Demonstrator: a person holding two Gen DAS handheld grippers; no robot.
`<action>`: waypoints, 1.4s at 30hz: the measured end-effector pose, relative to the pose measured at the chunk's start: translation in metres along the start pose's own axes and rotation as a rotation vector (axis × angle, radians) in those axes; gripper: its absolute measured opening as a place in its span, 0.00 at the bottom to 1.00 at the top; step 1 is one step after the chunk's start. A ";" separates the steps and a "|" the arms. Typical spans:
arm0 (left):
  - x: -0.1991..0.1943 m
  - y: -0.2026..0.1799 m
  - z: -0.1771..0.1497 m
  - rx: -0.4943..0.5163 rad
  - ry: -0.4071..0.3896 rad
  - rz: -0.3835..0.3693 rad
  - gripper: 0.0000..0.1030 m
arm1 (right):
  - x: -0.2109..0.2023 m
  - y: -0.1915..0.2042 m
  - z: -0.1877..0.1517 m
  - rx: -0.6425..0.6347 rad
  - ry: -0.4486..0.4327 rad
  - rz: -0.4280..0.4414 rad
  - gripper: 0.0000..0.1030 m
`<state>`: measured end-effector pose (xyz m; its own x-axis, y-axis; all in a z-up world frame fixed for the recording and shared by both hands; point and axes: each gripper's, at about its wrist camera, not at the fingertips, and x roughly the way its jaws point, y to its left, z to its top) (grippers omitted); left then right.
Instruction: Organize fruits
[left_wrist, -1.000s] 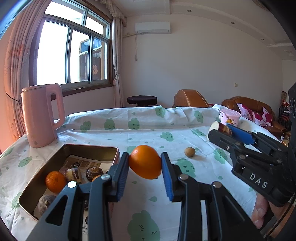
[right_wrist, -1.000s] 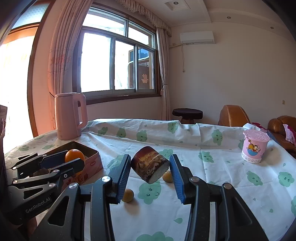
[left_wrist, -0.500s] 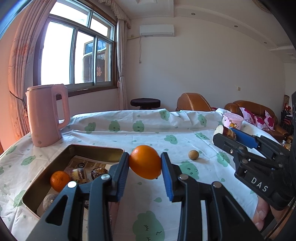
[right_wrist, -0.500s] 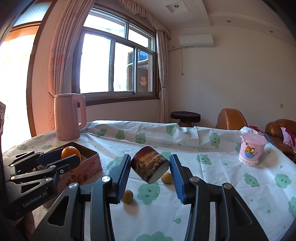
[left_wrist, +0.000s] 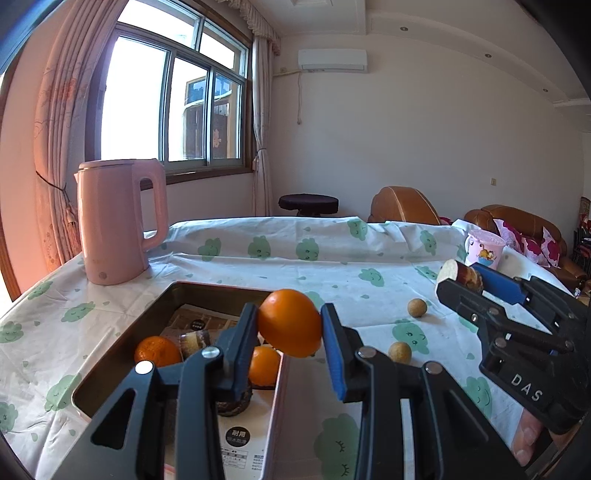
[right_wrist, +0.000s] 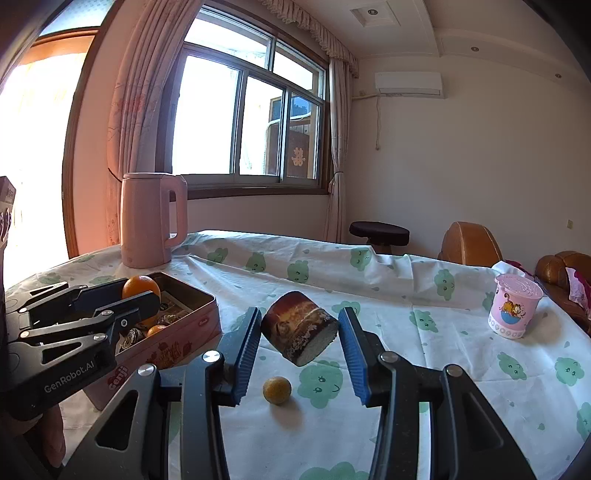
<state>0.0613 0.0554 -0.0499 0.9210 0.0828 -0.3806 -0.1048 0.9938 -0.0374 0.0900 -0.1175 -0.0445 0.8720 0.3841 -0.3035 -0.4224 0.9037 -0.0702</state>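
Oranges were the job at hand: the left gripper was clamped on an orange, held over the right rim of the tin at lower centre of the left view, directly above the fruit already inside. A release there would likely land it in the tin. The right gripper pinched a brown cut chunk (perhaps sugarcane), its long axis running across the fingers, pale cut face toward lower right, well right of the tin.
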 end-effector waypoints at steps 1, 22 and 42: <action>0.000 0.005 0.000 -0.007 0.001 0.006 0.35 | 0.001 0.003 0.000 -0.006 0.001 0.006 0.44; -0.013 0.089 -0.001 -0.102 0.024 0.116 0.35 | 0.015 0.070 0.006 -0.098 0.012 0.131 0.44; -0.011 0.104 -0.010 -0.127 0.063 0.132 0.35 | 0.022 0.123 0.005 -0.182 0.057 0.273 0.44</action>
<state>0.0366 0.1571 -0.0587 0.8712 0.2028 -0.4471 -0.2731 0.9570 -0.0981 0.0586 0.0033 -0.0555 0.7075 0.5911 -0.3873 -0.6802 0.7183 -0.1463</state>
